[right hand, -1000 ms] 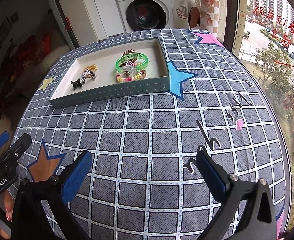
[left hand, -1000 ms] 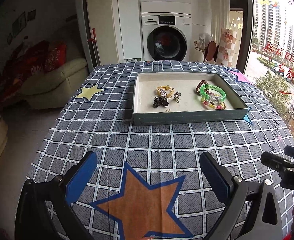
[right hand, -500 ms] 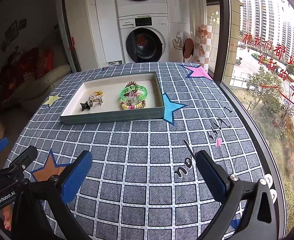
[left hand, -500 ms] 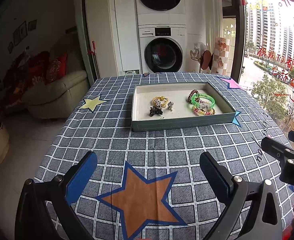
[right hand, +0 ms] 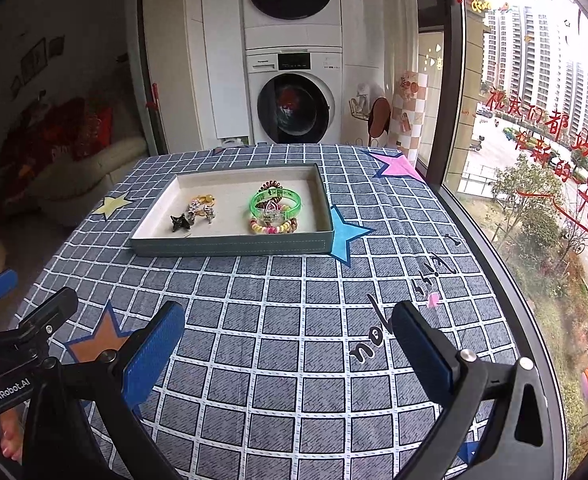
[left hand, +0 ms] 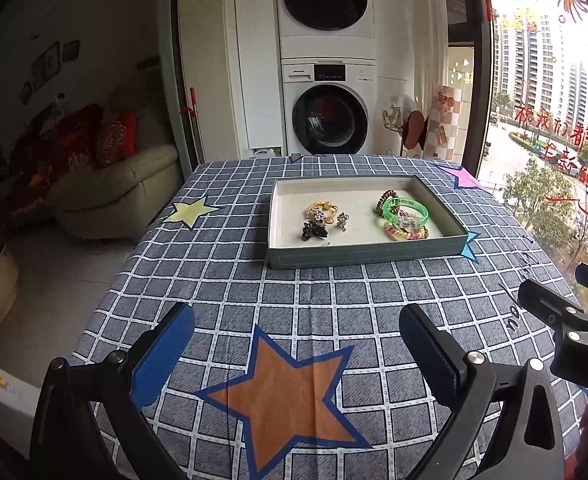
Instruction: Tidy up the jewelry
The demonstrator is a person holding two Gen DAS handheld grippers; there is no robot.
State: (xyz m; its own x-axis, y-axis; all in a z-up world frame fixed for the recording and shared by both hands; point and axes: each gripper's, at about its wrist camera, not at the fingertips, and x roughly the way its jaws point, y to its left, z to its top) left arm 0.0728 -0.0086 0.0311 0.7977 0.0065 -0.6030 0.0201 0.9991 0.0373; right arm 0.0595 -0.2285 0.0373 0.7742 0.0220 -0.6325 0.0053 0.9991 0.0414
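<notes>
**Both grippers empty, jewelry all in the tray**

We start at the left gripper (left hand: 294, 344): jaws spread wide, nothing between the blue pads (left hand: 161, 354). It hangs above the near part of the table, over the orange star (left hand: 289, 396) printed on the checked tablecloth (left hand: 221, 280). The right gripper (right hand: 287, 340) is the same: released, empty, held over bare cloth near the black lettering. In each view the other gripper's body shows at the frame edge, so the two sit side by side, apart.

Out from there, well beyond both sets of fingers, is the shallow grey-green tray (left hand: 368, 257) with a pale lining. We see no dividers, so it reads as one compartment. On the left side: a gold-toned hair tie (left hand: 321, 209), a dark claw-type clip (left hand: 314, 231) and a small silver charm (left hand: 342, 221), close together. On the right side: a green translucent bangle (left hand: 406, 211) lying over a brown coil tie (left hand: 386, 196), with a pastel bead bracelet (left hand: 406, 233) just in front. Too small to tell which pieces touch.

Our read: small pieces left, bracelets right looks like deliberate grouping. No loose jewelry shows on the cloth, so we judge the sort as essentially done, and the open jaws held away from the tray fit that. Behind the table, a stacked washer and dryer (left hand: 326, 108).
</notes>
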